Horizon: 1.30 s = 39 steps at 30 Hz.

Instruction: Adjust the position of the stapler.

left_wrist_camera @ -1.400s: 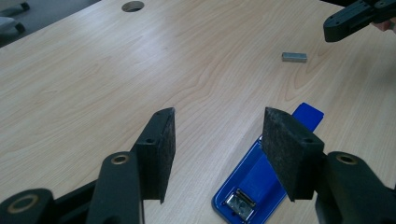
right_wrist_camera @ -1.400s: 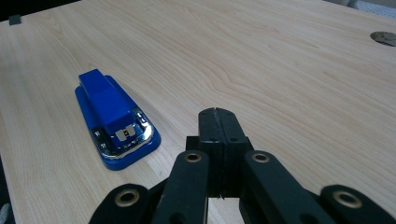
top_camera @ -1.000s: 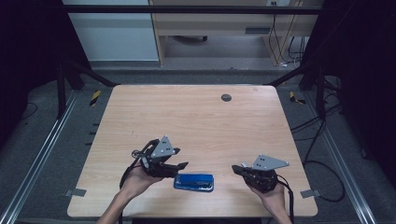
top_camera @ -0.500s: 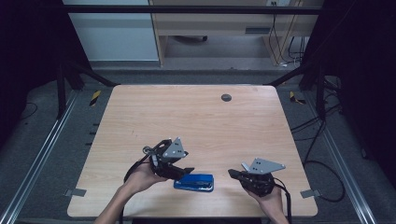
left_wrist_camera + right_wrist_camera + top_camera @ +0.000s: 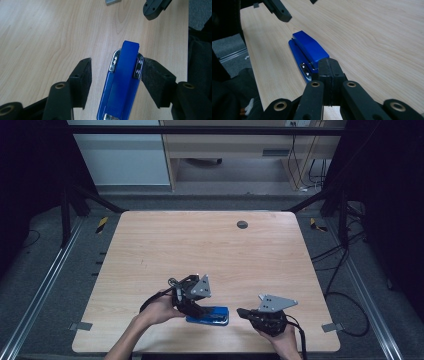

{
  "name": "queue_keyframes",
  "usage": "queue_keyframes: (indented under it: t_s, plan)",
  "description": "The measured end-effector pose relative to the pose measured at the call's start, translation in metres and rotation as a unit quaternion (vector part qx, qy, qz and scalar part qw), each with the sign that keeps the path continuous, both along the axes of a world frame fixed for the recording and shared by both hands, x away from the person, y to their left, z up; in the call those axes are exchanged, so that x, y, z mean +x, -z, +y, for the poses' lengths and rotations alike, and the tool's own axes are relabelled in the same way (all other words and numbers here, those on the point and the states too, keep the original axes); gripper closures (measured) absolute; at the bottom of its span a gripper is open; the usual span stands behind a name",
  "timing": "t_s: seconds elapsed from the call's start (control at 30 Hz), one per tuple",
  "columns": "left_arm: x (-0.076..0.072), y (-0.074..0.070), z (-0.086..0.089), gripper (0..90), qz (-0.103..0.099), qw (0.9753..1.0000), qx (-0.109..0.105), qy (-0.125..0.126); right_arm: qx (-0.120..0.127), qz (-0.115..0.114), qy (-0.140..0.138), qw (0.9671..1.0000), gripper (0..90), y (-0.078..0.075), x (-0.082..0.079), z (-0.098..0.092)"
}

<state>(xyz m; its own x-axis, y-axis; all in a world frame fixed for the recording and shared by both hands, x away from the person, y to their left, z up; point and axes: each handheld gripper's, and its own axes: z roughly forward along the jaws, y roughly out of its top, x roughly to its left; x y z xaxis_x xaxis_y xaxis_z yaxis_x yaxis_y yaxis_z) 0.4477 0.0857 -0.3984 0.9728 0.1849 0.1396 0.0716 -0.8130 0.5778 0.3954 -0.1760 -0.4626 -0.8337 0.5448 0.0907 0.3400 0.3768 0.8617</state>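
Note:
A blue stapler [image 5: 212, 316] lies flat near the front edge of the wooden table [image 5: 210, 250]. My left gripper [image 5: 196, 310] is open and straddles the stapler's left end. In the left gripper view the stapler [image 5: 122, 82] lies between the two pads of my left gripper [image 5: 117, 75]; the right pad sits against its side and the left pad stands a gap away. My right gripper [image 5: 242, 312] is shut and empty, just right of the stapler. In the right gripper view its closed tips [image 5: 329, 68] sit at the near end of the stapler [image 5: 308, 48].
A small round grommet [image 5: 242, 224] is set in the table's far side. The front edge of the table runs close below both hands. Cables [image 5: 345, 270] trail on the floor to the right, and metal rails [image 5: 45, 285] run along the left.
My left gripper has moved right and down until its open jaws straddle the stapler. My right gripper has shifted left toward the stapler's other end. The stapler has stayed in place.

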Motion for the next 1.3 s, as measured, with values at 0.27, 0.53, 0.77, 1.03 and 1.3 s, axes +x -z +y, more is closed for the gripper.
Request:
queue_keyframes:
  t_s: [0.27,0.53,0.77,1.03,1.3]
  plan:
    - [0.001,0.011,-0.013,38.8,0.013,0.9991,0.028,0.029,-0.005,0.008,-0.011,0.9999,90.0,0.006,-0.001,0.007]
    - [0.004,0.018,-0.021,38.8,0.018,0.9981,0.044,0.04,-0.011,0.012,-0.013,0.9998,90.0,0.008,0.0,0.009]
    - [0.005,0.022,-0.022,38.9,0.015,0.9973,0.058,0.043,-0.011,0.012,-0.015,0.9997,90.0,0.008,0.001,0.008]
    - [0.006,0.026,-0.022,39.1,0.012,0.9964,0.071,0.045,-0.015,0.012,-0.023,0.9996,90.0,0.008,0.0,0.011]
    - [0.002,0.019,0.007,39.2,0.004,0.9994,0.034,0.0,-0.012,0.021,-0.05,0.9985,71.1,-0.006,0.013,0.012]
